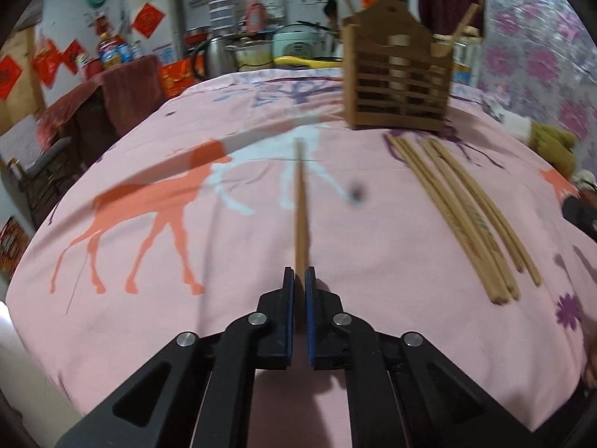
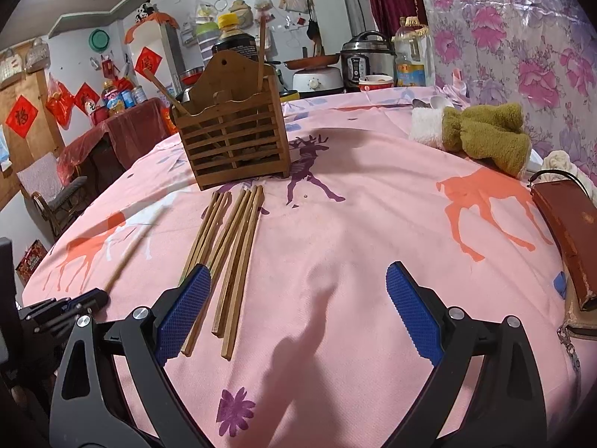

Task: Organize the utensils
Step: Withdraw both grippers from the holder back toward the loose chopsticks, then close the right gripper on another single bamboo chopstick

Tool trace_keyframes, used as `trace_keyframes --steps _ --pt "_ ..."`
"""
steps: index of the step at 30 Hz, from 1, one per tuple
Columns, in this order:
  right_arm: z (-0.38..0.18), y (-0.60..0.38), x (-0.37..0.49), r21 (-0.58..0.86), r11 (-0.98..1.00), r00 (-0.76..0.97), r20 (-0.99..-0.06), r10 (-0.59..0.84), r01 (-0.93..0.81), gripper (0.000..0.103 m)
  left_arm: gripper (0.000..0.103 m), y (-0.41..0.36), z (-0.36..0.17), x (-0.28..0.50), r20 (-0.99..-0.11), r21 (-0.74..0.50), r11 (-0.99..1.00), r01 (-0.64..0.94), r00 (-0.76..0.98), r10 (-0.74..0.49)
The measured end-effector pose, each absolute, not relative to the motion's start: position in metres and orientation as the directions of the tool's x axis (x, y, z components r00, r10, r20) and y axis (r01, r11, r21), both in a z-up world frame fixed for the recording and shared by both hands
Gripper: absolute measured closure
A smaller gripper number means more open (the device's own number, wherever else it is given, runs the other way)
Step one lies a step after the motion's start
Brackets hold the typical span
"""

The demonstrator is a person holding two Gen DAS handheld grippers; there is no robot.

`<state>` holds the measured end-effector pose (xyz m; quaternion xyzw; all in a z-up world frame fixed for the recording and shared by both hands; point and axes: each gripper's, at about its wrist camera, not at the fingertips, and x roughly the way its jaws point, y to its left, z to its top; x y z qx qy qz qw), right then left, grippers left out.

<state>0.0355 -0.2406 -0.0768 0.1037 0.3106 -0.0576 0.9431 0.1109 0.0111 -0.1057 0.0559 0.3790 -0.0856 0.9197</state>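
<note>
Wooden chopstick (image 1: 301,201) is clamped by the left gripper (image 1: 299,280); it is next lifted into the far holder (image 1: 397,82), the right gripper (image 2: 298,310) held open.

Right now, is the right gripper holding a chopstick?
No, the right gripper is wide open above the pink cloth, with nothing between its fingers.

**Hidden, cropped and blurred items**

- Single chopstick (image 1: 301,201): motion-blurred; near end hidden between the left gripper (image 1: 299,280) pads.
- Wooden holder (image 1: 397,74): blurred in the left view; contents unreadable through the slats.
- Loose chopsticks (image 2: 227,254): near ends partly covered by a right gripper (image 2: 298,287) finger (image 2: 183,310).
- Brown case (image 2: 567,239): cut off at the right edge.
- Left gripper, right view: largely cropped at the left edge.
</note>
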Motion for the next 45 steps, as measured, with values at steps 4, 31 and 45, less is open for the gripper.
trace_keyframes --steps 4,31,45 --pt "-0.079 -0.23 0.031 0.112 0.987 0.791 -0.611 -0.023 0.115 0.012 0.094 0.009 -0.107 0.109 -0.696 0.062 0.979 0.196 0.711 -0.099" --pt "-0.092 -0.188 0.02 0.052 0.991 0.729 -0.673 0.125 -0.122 0.082 0.005 0.026 -0.114 0.115 -0.701 0.019 0.991 0.13 0.709 -0.08" --pt "-0.105 -0.206 0.033 0.07 0.997 0.688 -0.723 0.06 -0.014 0.091 0.005 0.026 -0.114 0.115 -0.701 0.019 0.991 0.131 0.708 -0.08"
